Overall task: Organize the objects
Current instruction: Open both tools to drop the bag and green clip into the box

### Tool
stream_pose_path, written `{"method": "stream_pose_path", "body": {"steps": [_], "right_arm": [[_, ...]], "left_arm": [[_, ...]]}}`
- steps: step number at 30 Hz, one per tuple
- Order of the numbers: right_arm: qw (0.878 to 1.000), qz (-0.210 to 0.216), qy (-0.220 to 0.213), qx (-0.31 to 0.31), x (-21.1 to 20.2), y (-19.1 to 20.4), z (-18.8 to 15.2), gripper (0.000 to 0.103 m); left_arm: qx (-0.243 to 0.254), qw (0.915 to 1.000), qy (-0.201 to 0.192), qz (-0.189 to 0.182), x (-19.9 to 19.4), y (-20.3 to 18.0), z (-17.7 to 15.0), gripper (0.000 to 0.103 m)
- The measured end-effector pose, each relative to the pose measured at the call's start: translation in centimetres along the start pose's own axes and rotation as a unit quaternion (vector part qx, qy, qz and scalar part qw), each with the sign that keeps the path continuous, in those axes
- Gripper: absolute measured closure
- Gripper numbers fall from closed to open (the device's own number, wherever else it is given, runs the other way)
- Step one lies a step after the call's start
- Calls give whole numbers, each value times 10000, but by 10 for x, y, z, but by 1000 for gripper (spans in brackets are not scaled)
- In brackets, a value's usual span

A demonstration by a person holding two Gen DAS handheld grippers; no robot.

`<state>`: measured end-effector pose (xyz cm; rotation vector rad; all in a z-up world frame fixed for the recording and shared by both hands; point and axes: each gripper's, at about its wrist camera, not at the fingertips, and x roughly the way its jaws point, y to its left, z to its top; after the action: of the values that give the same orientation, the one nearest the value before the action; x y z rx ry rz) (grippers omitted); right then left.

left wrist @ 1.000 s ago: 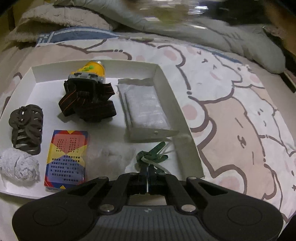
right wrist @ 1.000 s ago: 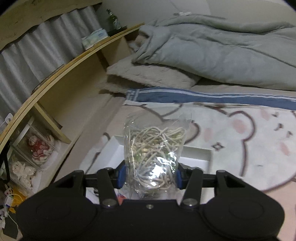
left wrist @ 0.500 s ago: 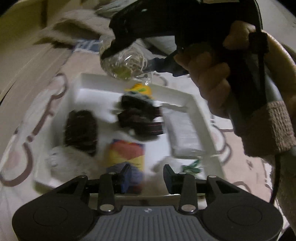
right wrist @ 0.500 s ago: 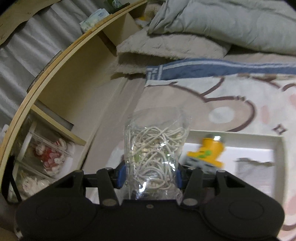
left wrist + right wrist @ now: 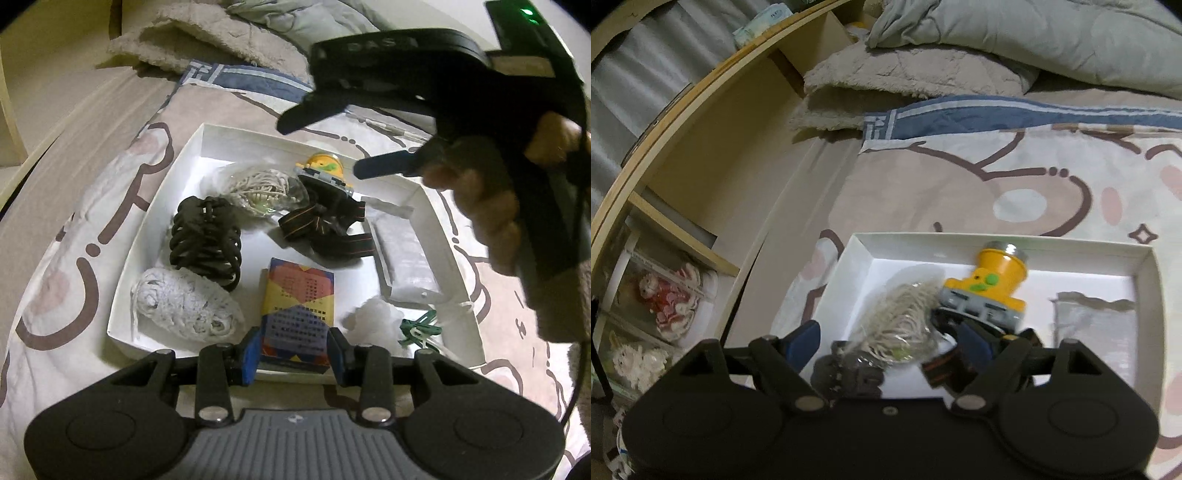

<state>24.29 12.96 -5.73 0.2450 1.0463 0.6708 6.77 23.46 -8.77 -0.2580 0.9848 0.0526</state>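
A white tray (image 5: 155, 221) (image 5: 997, 238) lies on the bed. A clear bag of pale cords (image 5: 258, 188) (image 5: 901, 325) rests in its far left part, against a yellow headlamp (image 5: 325, 170) (image 5: 993, 284) with black straps. My right gripper (image 5: 890, 345) (image 5: 321, 147) hovers above the bag. Its jaws are opening and the pads stand clear of the bag. My left gripper (image 5: 294, 354) is open over the tray's near edge. The near end of a colourful card box (image 5: 299, 295) shows between its fingers, and no pad seems to press on it.
The tray also holds a black hair claw (image 5: 205, 240), a white rolled cloth (image 5: 184, 306), a grey pouch (image 5: 406, 254), a cotton ball (image 5: 376, 321) and green clips (image 5: 419, 328). Folded blankets (image 5: 1015, 40) lie beyond. A wooden shelf (image 5: 713, 122) runs along the left.
My right gripper came down over the tray, opened and let go of the cord bag, which now lies in the tray. My left gripper opened and shifted left from the green clips.
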Motion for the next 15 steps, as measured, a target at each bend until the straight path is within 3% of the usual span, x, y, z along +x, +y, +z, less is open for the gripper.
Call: {"method": "stream_pose_path", "body": {"steps": [4,6,9,15], "right_arm": [[9995,-96,-94,-273,-13,1,-5,26],[9988,-149,-48,-458,-14,4,-7,51],[9986,-50,217,-482,-6,7,-11,68],[9963,-331,606,-505,42,14,-19,75]], "left_arm": [[-23,10000,-29,18,-4,-1,0,63],[-45,10000,-66,-9,-8,-1,0,63],[-48,9999,-104,-44,-12,-1,0,63],[-122,9999,-92,-77,-13,7,-1,63]]}}
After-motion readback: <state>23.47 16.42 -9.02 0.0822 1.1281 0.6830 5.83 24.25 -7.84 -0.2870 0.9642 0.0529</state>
